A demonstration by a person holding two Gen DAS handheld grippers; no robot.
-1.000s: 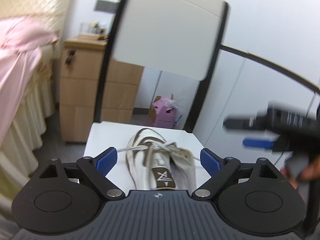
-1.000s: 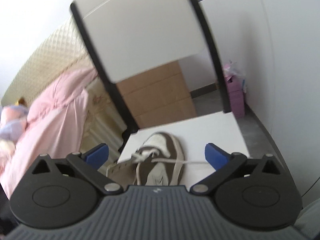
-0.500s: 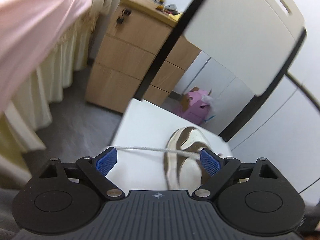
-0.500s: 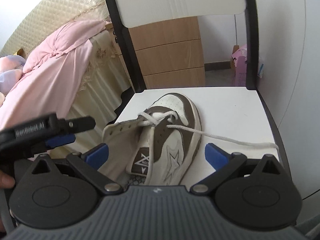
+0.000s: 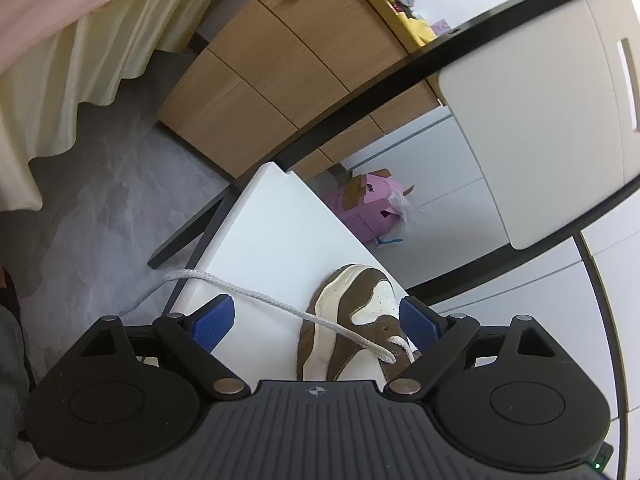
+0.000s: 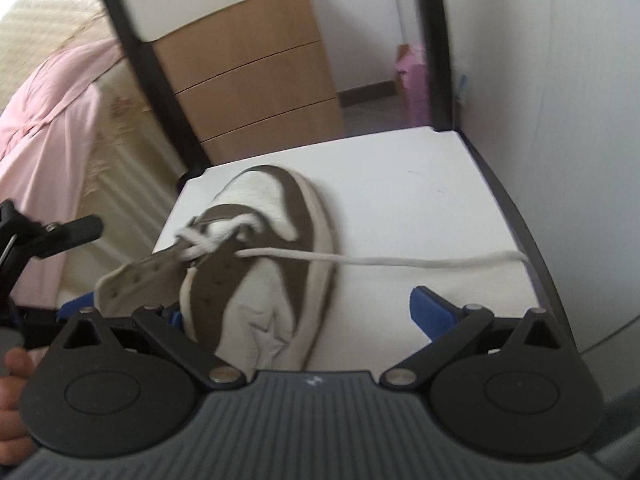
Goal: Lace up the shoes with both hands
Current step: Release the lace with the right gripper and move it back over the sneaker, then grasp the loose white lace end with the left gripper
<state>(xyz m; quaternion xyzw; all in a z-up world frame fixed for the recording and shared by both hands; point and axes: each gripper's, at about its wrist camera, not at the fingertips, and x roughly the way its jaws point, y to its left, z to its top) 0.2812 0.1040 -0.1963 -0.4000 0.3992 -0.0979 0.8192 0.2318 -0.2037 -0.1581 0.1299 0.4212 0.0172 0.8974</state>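
A brown and white sneaker (image 5: 352, 320) lies on the white chair seat (image 5: 280, 232), laced only at its lowest eyelets. One white lace end (image 5: 248, 292) runs left across the seat and drops over its edge. It passes between the pads of my left gripper (image 5: 316, 320), which is open and touches nothing. In the right wrist view the sneaker (image 6: 272, 264) fills the space between the fingers of my open right gripper (image 6: 256, 312). The other lace end (image 6: 400, 260) lies stretched to the right on the seat (image 6: 420, 184). A black finger (image 6: 72, 230) of the left gripper shows at the left.
The chair's black frame and white backrest (image 5: 540, 100) rise behind the seat. A wooden drawer cabinet (image 5: 280, 72) and a pink box (image 5: 368, 208) stand on the grey floor. A bed with a pink blanket (image 6: 48, 120) is at the left, a white wall at the right. A hand (image 6: 12, 380) shows at the lower left.
The left gripper has swung left and tilted down, so its lace end now lies across the seat and over the edge. The right gripper has come lower and closer to the sneaker.
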